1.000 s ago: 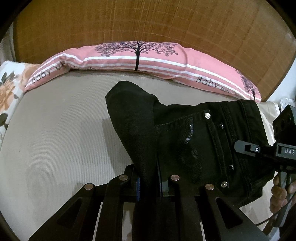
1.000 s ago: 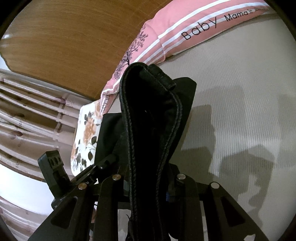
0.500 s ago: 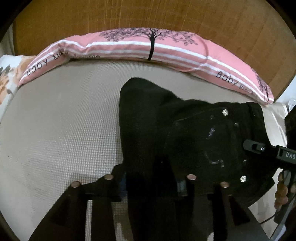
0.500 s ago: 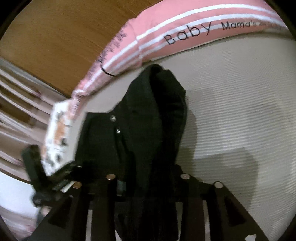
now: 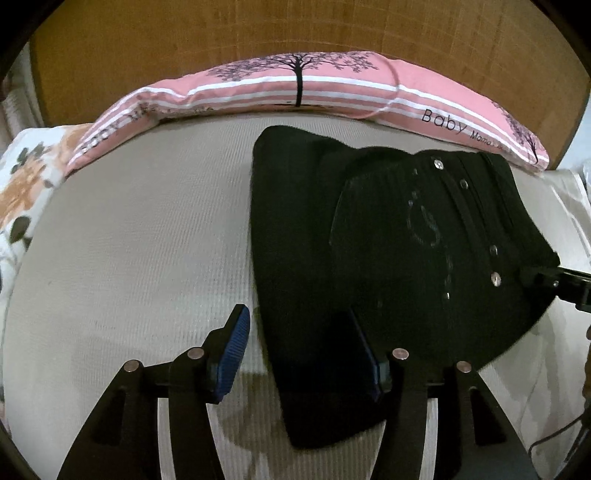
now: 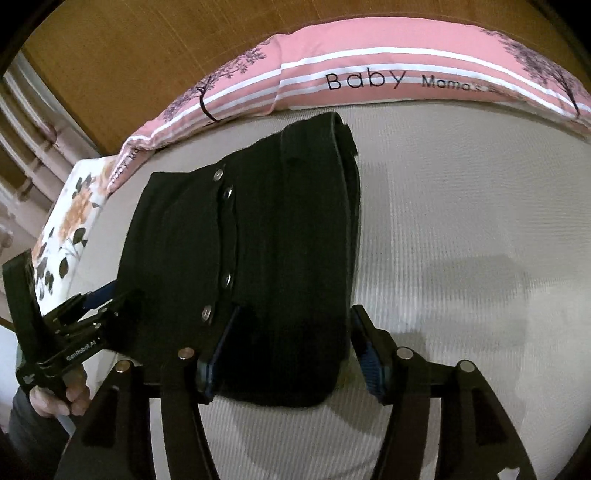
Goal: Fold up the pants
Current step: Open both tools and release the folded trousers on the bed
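The black pants [image 5: 388, 236] lie folded in a compact stack on the beige bed sheet [image 5: 140, 236], with metal studs showing on top. My left gripper [image 5: 299, 350] is open, its jaws astride the near left corner of the stack. My right gripper [image 6: 291, 354] is open too, its blue pads [image 6: 371, 363] on either side of the pants [image 6: 251, 240] at their near edge. The left gripper also shows in the right wrist view [image 6: 92, 295] at the stack's left side, and the right gripper in the left wrist view [image 5: 546, 282] at its right side.
A long pink striped pillow [image 5: 295, 92] printed with trees and "Baby" lies along the wooden headboard [image 5: 295, 33]. A floral pillow [image 5: 26, 184] sits at the bed's left end. Curtains [image 6: 29, 122] hang at the left in the right wrist view.
Both grippers held the pants shut and lifted. They lowered the folded part onto the bed, and both have opened and let go.
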The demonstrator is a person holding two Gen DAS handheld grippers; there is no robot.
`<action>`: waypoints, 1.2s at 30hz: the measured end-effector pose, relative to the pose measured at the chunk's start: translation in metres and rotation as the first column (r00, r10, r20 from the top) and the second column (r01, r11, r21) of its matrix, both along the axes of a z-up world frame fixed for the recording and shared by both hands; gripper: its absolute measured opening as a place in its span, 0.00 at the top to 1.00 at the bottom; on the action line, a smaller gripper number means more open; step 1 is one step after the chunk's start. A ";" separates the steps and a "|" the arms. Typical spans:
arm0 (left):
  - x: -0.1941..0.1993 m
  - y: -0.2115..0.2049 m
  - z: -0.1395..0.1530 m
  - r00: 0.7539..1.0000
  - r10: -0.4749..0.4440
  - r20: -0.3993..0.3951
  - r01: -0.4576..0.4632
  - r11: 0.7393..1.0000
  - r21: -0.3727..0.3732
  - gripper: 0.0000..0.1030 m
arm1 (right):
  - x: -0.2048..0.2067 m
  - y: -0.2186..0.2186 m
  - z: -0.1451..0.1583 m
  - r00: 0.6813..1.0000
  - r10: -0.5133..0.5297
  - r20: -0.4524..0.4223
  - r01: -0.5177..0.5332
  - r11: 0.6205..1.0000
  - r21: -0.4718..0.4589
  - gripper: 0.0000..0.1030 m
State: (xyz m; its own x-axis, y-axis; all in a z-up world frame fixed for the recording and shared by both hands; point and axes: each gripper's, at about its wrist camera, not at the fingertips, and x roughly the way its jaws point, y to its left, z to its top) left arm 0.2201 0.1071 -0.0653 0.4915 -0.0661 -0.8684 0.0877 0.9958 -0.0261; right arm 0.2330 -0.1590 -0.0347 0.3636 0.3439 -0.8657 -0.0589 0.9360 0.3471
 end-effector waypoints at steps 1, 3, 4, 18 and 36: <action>-0.004 0.001 0.001 1.000 0.005 0.001 -0.005 1.000 0.003 0.46 | -0.004 0.001 0.001 1.000 -0.001 0.003 0.001 1.000 -0.012 0.43; -0.012 0.001 0.002 1.000 0.020 0.008 -0.020 1.000 0.021 0.45 | -0.008 0.002 -0.001 1.000 -0.005 0.004 0.005 1.000 -0.024 0.42; -0.014 0.000 0.003 1.000 0.024 0.010 -0.024 0.999 0.028 0.45 | -0.009 0.002 -0.002 1.000 -0.012 0.000 0.012 0.999 -0.031 0.41; -0.053 -0.008 0.032 0.998 0.048 0.042 -0.053 0.990 0.128 0.45 | -0.017 0.006 0.007 0.995 -0.088 0.037 0.090 0.994 -0.065 0.32; -0.131 -0.011 0.077 0.985 0.126 0.121 -0.140 0.984 0.107 0.22 | -0.112 0.048 0.083 0.972 -0.069 0.227 0.105 0.983 -0.152 0.01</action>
State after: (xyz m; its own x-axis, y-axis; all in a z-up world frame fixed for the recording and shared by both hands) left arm 0.0894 0.0961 0.0116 0.5847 0.1036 -0.8046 -0.0499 0.9945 0.0918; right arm 0.1205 -0.1106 0.0484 0.5731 0.1641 -0.8029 -0.0325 0.9835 0.1779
